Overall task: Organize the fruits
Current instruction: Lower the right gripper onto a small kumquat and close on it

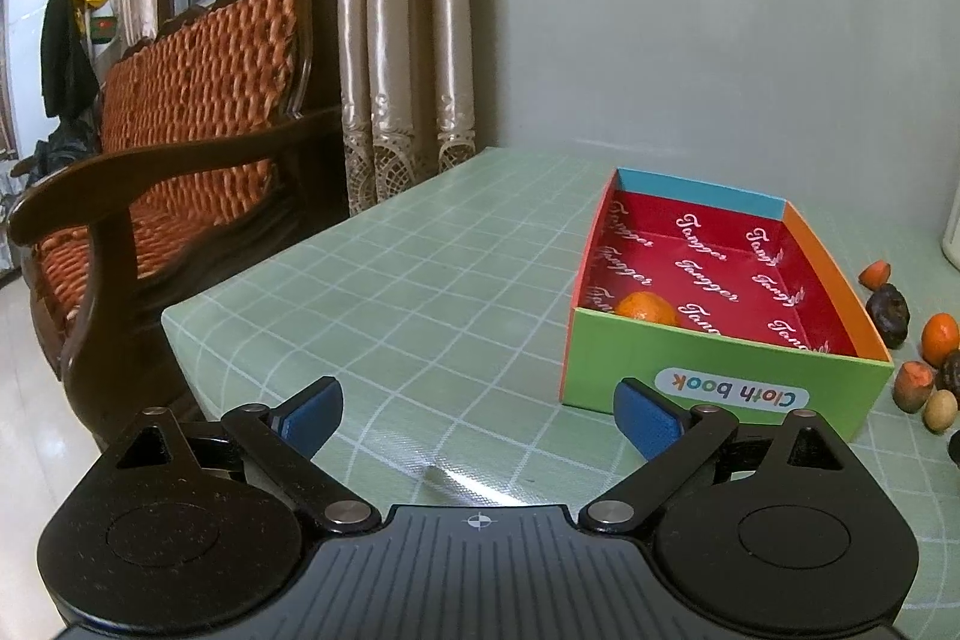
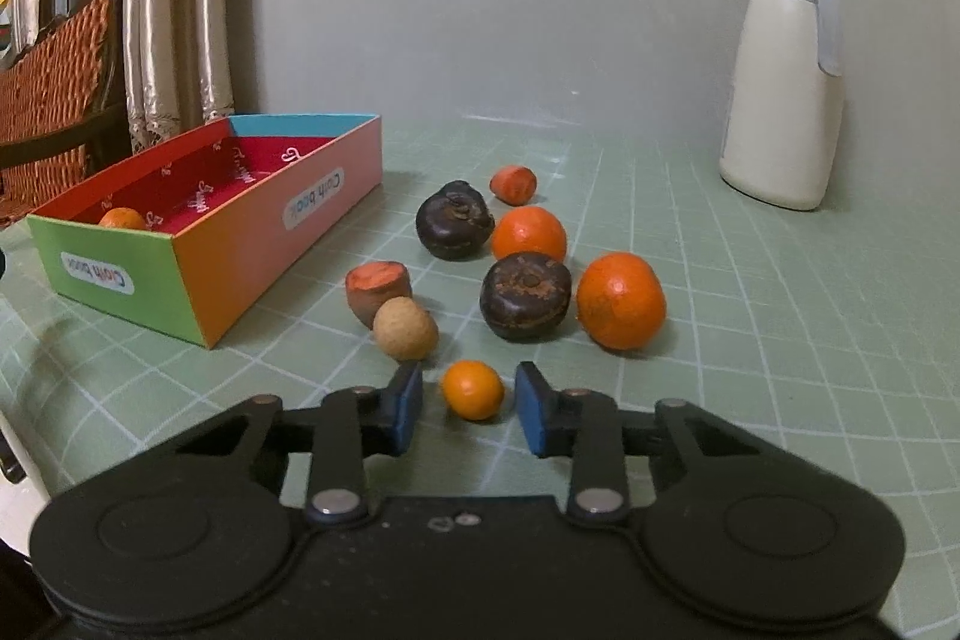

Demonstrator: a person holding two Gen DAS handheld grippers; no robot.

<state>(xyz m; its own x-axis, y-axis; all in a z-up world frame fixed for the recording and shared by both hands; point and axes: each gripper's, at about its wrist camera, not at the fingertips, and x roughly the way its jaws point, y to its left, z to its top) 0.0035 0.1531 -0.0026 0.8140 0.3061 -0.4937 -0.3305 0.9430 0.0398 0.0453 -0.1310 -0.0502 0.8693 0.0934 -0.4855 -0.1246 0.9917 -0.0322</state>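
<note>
A colourful cardboard box (image 1: 726, 376) (image 2: 240, 244) stands on the green checked tablecloth with one orange (image 1: 647, 309) (image 2: 122, 219) inside. Loose fruits lie right of it. My right gripper (image 2: 470, 403) is open around a small orange (image 2: 472, 389), its blue pads on either side with small gaps. Beyond it lie a tan longan (image 2: 405, 327), two dark mangosteens (image 2: 525, 295) (image 2: 454, 219), two larger oranges (image 2: 621, 301) (image 2: 529, 233) and two cut reddish pieces (image 2: 378, 285) (image 2: 513, 184). My left gripper (image 1: 478, 415) is open and empty over the cloth, left of the box.
A cream thermos jug (image 2: 786, 82) stands at the back right by the wall. A wooden sofa with orange cushions (image 1: 180, 112) stands left of the table, with curtains (image 1: 402, 28) behind. The table's left edge (image 1: 174, 334) is close to my left gripper.
</note>
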